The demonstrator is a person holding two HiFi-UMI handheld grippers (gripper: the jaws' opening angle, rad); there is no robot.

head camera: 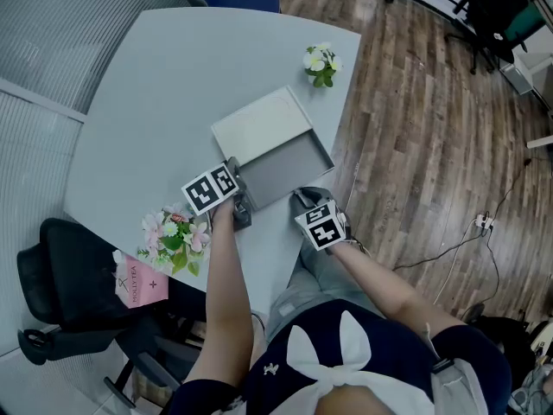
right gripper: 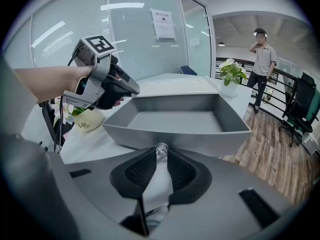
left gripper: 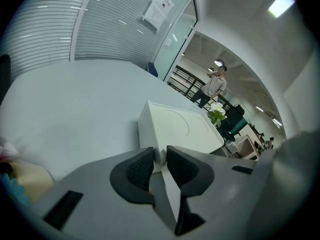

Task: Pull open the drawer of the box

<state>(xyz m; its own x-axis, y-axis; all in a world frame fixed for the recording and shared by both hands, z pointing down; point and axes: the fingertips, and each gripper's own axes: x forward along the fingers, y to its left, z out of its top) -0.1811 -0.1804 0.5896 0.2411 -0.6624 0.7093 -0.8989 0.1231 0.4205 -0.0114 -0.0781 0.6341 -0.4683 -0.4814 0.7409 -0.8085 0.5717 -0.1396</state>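
Observation:
A white box [head camera: 259, 124] [left gripper: 175, 126] lies on the pale table [head camera: 147, 102], its grey drawer [head camera: 289, 164] [right gripper: 175, 121] drawn out toward me and empty. My right gripper [head camera: 304, 199] [right gripper: 161, 154] is at the drawer's front and is shut on the small crystal knob [right gripper: 161, 148]. My left gripper [head camera: 240, 204] [left gripper: 159, 156] sits at the drawer's left side. Its jaws straddle the thin grey side wall [left gripper: 167, 194] just short of the box's corner and look shut on it.
A small white-flower plant [head camera: 321, 63] [right gripper: 231, 74] stands beyond the box near the table's edge. A pink-flower pot [head camera: 175, 236] [right gripper: 82, 121] and a pink carton [head camera: 141, 284] sit at my left. A black chair [head camera: 60, 275] is lower left; wooden floor [head camera: 432, 145] lies right. A person [right gripper: 260, 54] stands far off.

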